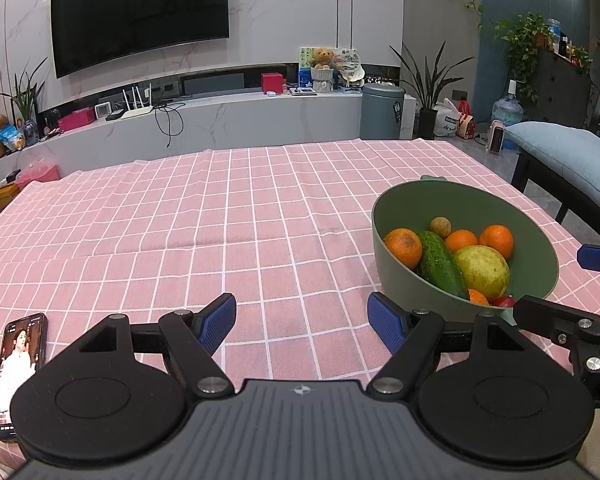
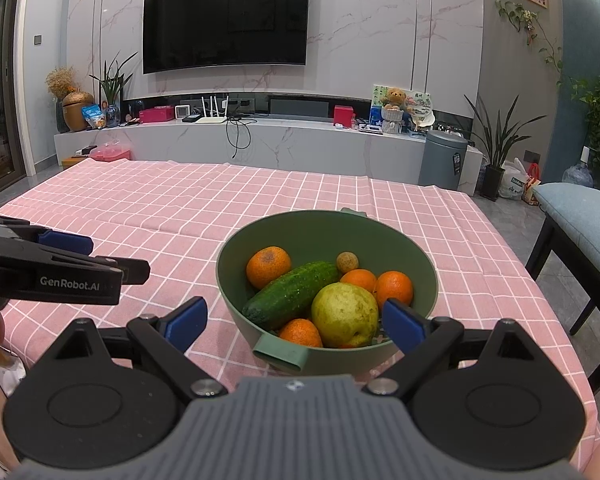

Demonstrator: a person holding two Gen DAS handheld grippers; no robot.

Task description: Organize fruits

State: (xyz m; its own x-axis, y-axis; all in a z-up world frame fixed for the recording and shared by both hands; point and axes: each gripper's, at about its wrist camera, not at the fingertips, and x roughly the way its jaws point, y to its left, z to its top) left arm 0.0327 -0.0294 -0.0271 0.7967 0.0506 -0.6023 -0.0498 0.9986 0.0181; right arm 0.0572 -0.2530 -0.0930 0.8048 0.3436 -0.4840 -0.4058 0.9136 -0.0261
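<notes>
A green bowl (image 2: 420,264) stands on the pink checked tablecloth; it also shows in the left wrist view (image 1: 540,248). It holds a cucumber (image 2: 292,294), a yellow-green pear (image 2: 344,314), several oranges (image 2: 268,266), a small brown round fruit (image 2: 347,262) and a red fruit (image 1: 503,301). My right gripper (image 2: 296,322) is open and empty, its blue fingertips either side of the bowl's near rim. My left gripper (image 1: 302,322) is open and empty over bare cloth, left of the bowl.
A phone (image 1: 20,372) with a lit screen lies at the table's near left edge. A blue cushioned bench (image 2: 580,216) stands right of the table. A TV wall and low cabinet lie beyond the far edge.
</notes>
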